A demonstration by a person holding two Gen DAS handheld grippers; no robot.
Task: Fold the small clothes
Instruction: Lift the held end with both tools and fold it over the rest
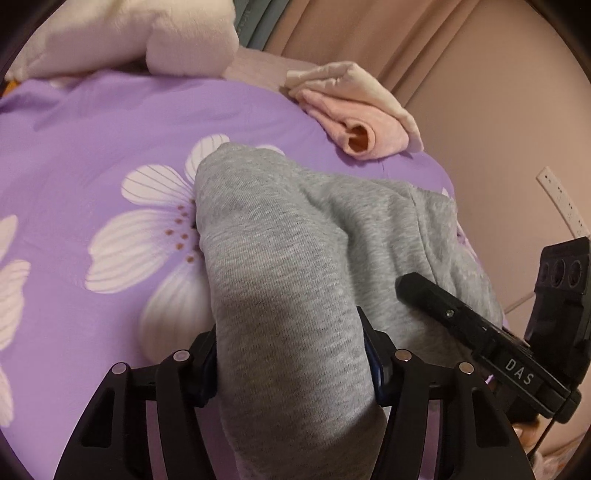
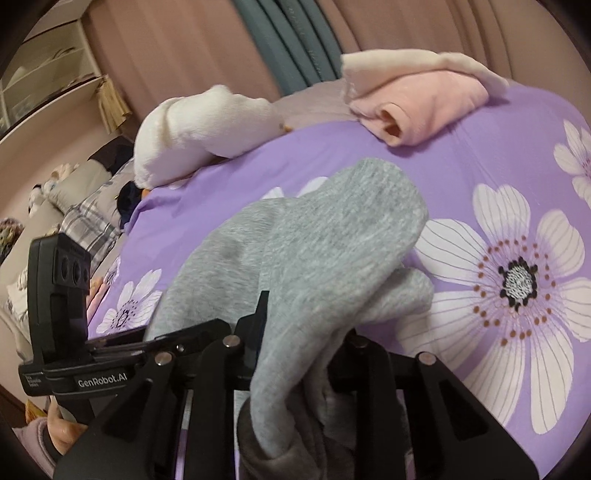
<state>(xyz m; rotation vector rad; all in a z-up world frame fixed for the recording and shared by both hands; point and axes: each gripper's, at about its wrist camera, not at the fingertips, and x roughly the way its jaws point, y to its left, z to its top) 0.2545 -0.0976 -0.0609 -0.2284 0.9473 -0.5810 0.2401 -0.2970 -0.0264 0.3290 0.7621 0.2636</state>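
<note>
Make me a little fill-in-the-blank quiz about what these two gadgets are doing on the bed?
1. Both the left gripper and the right gripper are closed on a ____ garment.
2. The bedsheet is ____ with white flowers.
3. The folded garment at the far edge is ____.

Missing words: grey; purple; pink

Garment on bedspread, folded cloth behind it, plush toy far left

White plush toy, teal curtain, shelving
</note>
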